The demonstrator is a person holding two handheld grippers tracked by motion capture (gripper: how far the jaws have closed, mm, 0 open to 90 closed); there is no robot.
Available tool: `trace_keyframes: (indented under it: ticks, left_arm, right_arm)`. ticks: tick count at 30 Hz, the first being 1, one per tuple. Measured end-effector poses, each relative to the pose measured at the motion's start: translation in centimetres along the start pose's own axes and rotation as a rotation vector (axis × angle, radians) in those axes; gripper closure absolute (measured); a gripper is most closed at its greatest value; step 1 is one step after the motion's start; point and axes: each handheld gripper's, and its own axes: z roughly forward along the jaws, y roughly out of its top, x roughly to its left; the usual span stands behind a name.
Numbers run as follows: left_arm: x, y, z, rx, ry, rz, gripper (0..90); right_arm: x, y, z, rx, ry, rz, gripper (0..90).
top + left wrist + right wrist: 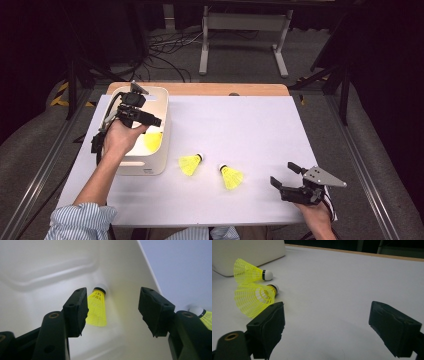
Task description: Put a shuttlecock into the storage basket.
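Shuttlecock [97, 307] lies in the bin [159, 100] below the left hand-held gripper [113, 312], jaws apart.

I count three yellow shuttlecocks. One shuttlecock [153, 141] lies inside the white bin [162, 107]. The other two lie out on the white table [240, 125]: one [190, 164] just beside the bin, one [231, 177] a little further toward my right hand. There is one bin and one table. I hold two grippers, the left gripper [150, 120] and the right gripper [284, 175].
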Motion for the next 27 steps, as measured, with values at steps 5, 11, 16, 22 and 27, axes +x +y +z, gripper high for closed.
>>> trace_keyframes:
  ticks: [5,11,16,22,27]
  left_arm:
    - [-0.5,0.1,-0.6,-0.02,-0.011,-0.001,41.3]
    - [-1.1,0.3,-0.8,-0.026,-0.024,0.014,41.7]
    - [-1.6,0.3,-0.9,-0.029,-0.031,0.03,41.7]
    - [-2.1,0.5,-0.8,-0.028,-0.04,0.045,40.7]
    - [-2.7,0.6,-0.9,-0.035,-0.042,0.066,39.7]
  right_arm:
    - [0.0,0.0,0.0,0.001,0.001,-0.001,14.0]
    - [0.0,0.0,0.0,0.001,0.001,-0.002,14.0]
    - [0.0,0.0,0.0,0.001,0.0,-0.001,14.0]
    - [-0.1,0.0,0.0,-0.002,-0.006,0.007,14.0]
    - [-0.1,0.0,0.1,-0.002,-0.007,0.01,14.0]
